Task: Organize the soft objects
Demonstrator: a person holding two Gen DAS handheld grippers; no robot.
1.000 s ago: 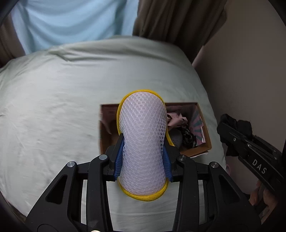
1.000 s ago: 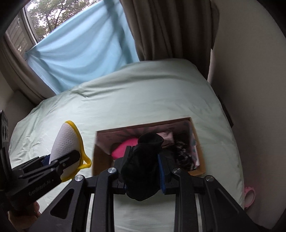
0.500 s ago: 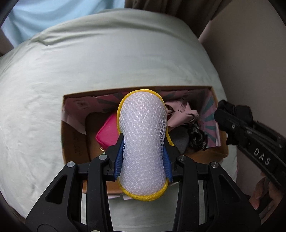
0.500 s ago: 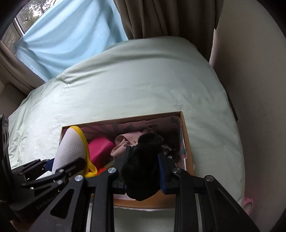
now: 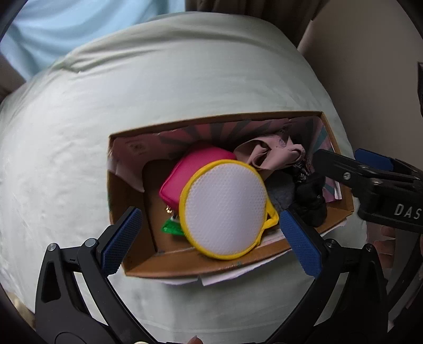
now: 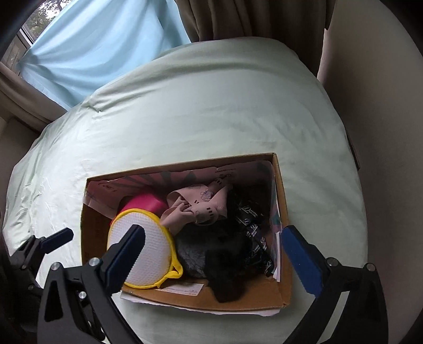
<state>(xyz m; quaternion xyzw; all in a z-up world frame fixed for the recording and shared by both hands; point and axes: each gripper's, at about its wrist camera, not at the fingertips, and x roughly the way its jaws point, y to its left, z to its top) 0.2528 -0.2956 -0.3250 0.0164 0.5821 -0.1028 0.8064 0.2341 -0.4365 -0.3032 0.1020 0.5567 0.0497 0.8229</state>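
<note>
A cardboard box [image 5: 201, 264] [image 6: 280, 293] sits on the pale green bed. Inside lie a white mesh pouch with yellow trim [image 5: 224, 209] [image 6: 148, 251], a pink pouch [image 5: 190, 172] [image 6: 144, 202], a beige cloth [image 5: 272, 156] [image 6: 201, 203], and black cloth [image 5: 312, 201] [image 6: 227, 267]. My left gripper [image 5: 211, 238] is open just above the box's near edge, its jaws either side of the mesh pouch without touching it. My right gripper [image 6: 211, 259] is open over the box's right half, above the black cloth; it also shows in the left wrist view [image 5: 370, 185].
The bed sheet [image 6: 211, 105] spreads around the box. A light blue curtain [image 6: 100, 45] and brown drapes [image 6: 251, 18] hang behind the bed. A beige wall [image 6: 383, 105] stands close on the right. A green item [image 5: 171, 227] lies on the box floor.
Both grippers opened over the box. The mesh pouch left my left gripper and the black cloth left my right gripper; both now lie inside the box.
</note>
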